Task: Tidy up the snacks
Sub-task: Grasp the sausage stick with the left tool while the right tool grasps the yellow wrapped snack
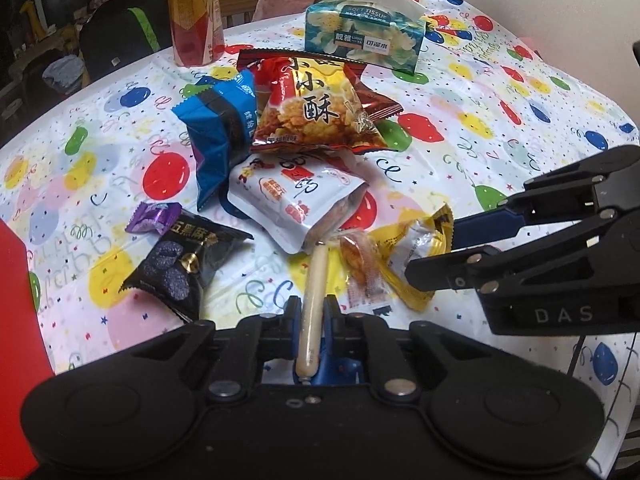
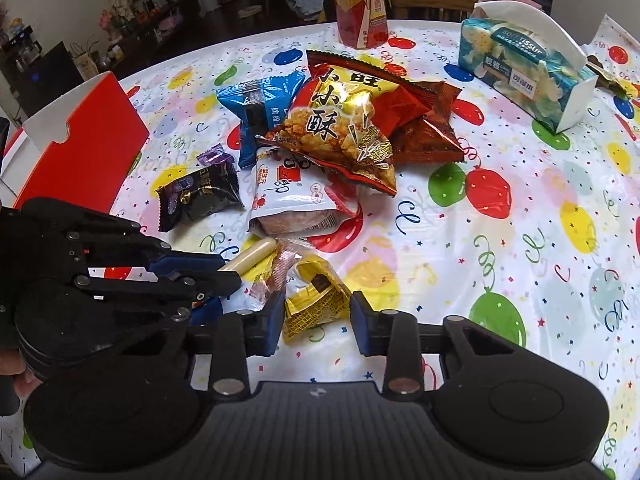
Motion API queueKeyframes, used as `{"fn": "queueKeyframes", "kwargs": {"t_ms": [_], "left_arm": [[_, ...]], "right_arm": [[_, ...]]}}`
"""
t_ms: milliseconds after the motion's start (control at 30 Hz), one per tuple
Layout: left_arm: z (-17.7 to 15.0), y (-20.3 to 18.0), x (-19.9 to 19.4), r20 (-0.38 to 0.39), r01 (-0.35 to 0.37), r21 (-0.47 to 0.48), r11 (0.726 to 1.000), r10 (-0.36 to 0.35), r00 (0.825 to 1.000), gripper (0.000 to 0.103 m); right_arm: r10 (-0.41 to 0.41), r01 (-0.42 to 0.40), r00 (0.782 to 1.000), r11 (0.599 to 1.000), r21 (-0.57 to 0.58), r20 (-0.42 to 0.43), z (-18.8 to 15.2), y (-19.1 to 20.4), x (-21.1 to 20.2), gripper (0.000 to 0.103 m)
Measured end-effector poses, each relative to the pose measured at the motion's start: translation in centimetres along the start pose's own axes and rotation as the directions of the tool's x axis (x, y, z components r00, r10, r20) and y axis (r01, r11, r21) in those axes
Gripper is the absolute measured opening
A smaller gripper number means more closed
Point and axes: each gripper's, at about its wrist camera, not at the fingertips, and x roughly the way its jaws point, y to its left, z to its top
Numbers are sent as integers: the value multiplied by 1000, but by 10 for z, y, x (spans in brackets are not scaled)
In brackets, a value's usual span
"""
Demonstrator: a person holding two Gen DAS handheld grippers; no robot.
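Observation:
My left gripper (image 1: pixel 311 312) is shut on a tan sausage stick (image 1: pixel 312 280), which points forward towards the snack pile; from the right wrist view this gripper (image 2: pixel 228 274) comes in from the left holding the sausage stick (image 2: pixel 252 256). My right gripper (image 2: pixel 316 320) is open, its blue pads on either side of a crumpled yellow packet (image 2: pixel 314 298) lying on the table. The left wrist view shows the right gripper (image 1: pixel 434 254) entering from the right at the yellow packet (image 1: pixel 416 248). A small orange sachet (image 1: pixel 360 268) lies between sausage and packet.
The pile holds a yellow-red puffed snack bag (image 1: pixel 320 108), blue packet (image 1: pixel 220 128), white pouch (image 1: pixel 296 196), black packet (image 1: pixel 180 264) and purple candy (image 1: pixel 152 218). A red box (image 2: pixel 84 140) stands left. A tissue box (image 1: pixel 364 36) and drink bottle (image 1: pixel 194 12) stand behind.

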Motion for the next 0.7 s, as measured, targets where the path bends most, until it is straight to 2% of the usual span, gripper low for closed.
{"fn": "queueKeyframes", "kwargs": {"t_ms": [333, 700], "left_arm": [[-4, 3, -21, 2, 25, -70, 997, -25, 1000, 8], [-10, 9, -69, 48, 26, -139, 990, -19, 999, 8]], "right_arm": [[5, -6, 1000, 999, 32, 21, -3, -1, -27, 30], [34, -32, 998, 999, -26, 58, 3, 26, -70, 30]]}}
